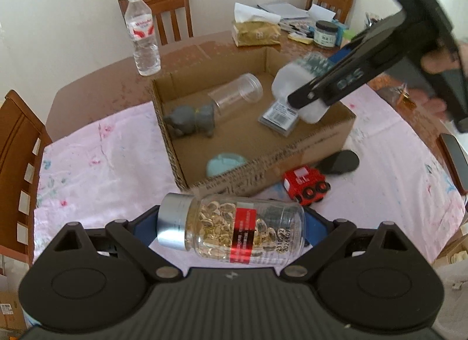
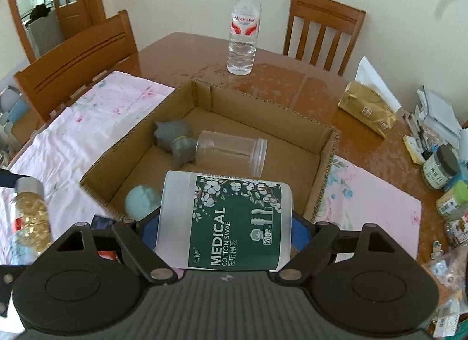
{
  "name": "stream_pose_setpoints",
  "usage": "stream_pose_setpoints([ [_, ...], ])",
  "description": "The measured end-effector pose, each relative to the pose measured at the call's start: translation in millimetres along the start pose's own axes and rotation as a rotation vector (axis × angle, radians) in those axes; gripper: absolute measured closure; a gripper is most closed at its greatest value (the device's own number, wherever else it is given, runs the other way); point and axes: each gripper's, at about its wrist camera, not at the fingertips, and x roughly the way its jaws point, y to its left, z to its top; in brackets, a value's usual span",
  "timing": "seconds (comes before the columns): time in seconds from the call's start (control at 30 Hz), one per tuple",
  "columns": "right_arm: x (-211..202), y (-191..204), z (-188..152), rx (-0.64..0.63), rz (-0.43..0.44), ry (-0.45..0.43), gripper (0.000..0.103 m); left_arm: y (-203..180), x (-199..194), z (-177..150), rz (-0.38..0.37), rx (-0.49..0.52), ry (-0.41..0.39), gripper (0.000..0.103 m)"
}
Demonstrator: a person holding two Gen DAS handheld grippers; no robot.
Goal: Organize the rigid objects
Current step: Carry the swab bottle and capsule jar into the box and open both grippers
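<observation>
My right claw [image 2: 225, 223] grips the cotton swab tub [image 2: 225, 220] over the cardboard box [image 2: 321, 164]; my left claw [image 1: 231, 229] clamps the capsule bottle [image 1: 231, 229]. Next: lower, release.

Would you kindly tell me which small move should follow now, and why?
Probably lower the right claw and release: its cotton swab tub already hangs above the open cardboard box, over bare floor near the clear jar.

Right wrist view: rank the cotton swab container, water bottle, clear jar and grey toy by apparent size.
1. cotton swab container, though nearest the camera.
2. water bottle.
3. clear jar.
4. grey toy.
Bottle versus jar is close.
</observation>
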Motion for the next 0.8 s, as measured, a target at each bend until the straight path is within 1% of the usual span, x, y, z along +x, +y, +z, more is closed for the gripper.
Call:
stream_pose_setpoints([
  [0.13, 17, 3, 2, 0.028, 0.010, 0.009, 0.016, 8, 0, 7, 0.006, 0.004, -0.012, 0.007],
  [0.2, 22, 7, 1, 0.035, 0.026, 0.017, 0.013, 11, 2, 10, 0.007, 0.007, -0.016, 0.007],
  [0.27, 23, 9, -1, 0.048, 0.018, 0.012, 0.001, 15, 3, 14, 0.007, 0.011, -0.020, 0.007],
  [0.5, 7, 7, -12, 0.135, 0.002, -0.001, 0.000, 31, 9, 38, 0.005, 0.033, -0.048, 0.007],
  [0.67, -10, 11, -25, 0.207, -0.026, -0.030, 0.000, 42, 21, 69, 0.003, 0.059, -0.071, 0.007],
  [0.8, -20, 19, -35, 0.262, -0.038, -0.047, 0.000, 52, 40, 99, -0.008, 0.082, -0.084, 0.007],
])
